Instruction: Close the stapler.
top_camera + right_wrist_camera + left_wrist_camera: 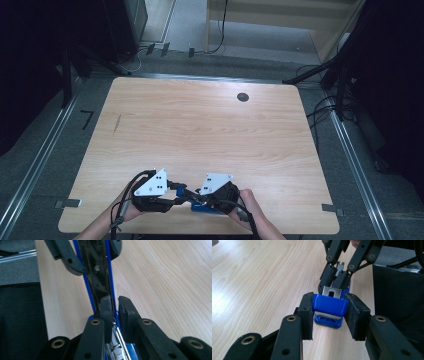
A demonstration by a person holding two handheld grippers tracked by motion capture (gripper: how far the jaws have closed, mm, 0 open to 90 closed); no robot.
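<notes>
Stapler (pixel 329 307) gripped by both grippers near table (pixel 210 125) edge.

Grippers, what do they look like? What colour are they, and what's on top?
Both the left gripper and the right gripper are black, with jointed jaw links pinned by brass-coloured rivets and flat, dark pads. Each carries a pale grey three-cornered plate with small holes and trails a black cable. The person's forearms are bare.

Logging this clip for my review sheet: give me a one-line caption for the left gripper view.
Left claw shut on a blue stapler at the table edge, right claw pinching its far end.
</notes>
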